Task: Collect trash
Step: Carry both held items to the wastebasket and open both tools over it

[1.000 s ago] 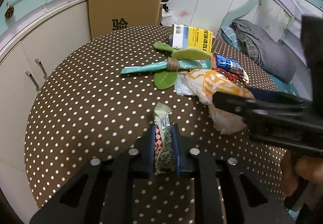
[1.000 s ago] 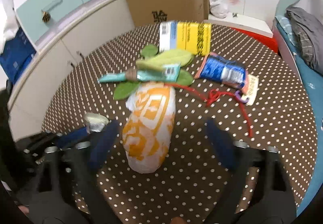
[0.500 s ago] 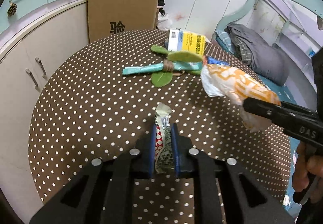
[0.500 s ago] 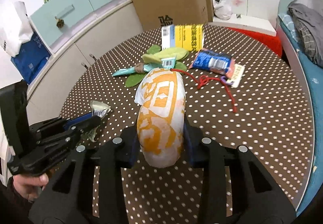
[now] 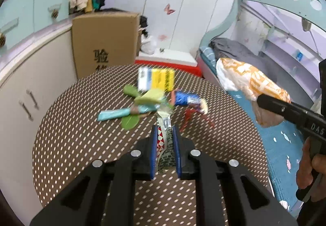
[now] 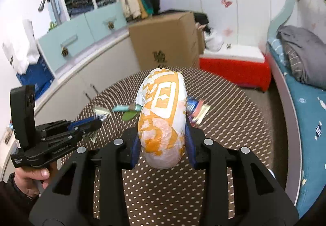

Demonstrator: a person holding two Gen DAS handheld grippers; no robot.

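My left gripper (image 5: 164,134) is shut on a crumpled snack wrapper (image 5: 166,140) and holds it above the brown dotted round table (image 5: 71,134). My right gripper (image 6: 162,134) is shut on an orange-and-white plastic bag (image 6: 163,112), lifted above the table; the bag also shows in the left wrist view (image 5: 250,81). On the table lie a yellow and white box (image 5: 156,79), a blue snack packet (image 5: 186,98), a teal tube with green leaves (image 5: 126,113) and a red string (image 5: 189,116).
A cardboard box (image 5: 104,42) stands behind the table. Curved cabinets (image 5: 30,75) run along the left. A bed (image 5: 234,55) with a grey blanket is at the right, with a red-and-white bench (image 6: 234,63) beyond the table.
Both grippers have risen with their loads. The right gripper closed on the orange bag and lifted it off the table; the left lifted the wrapper higher.
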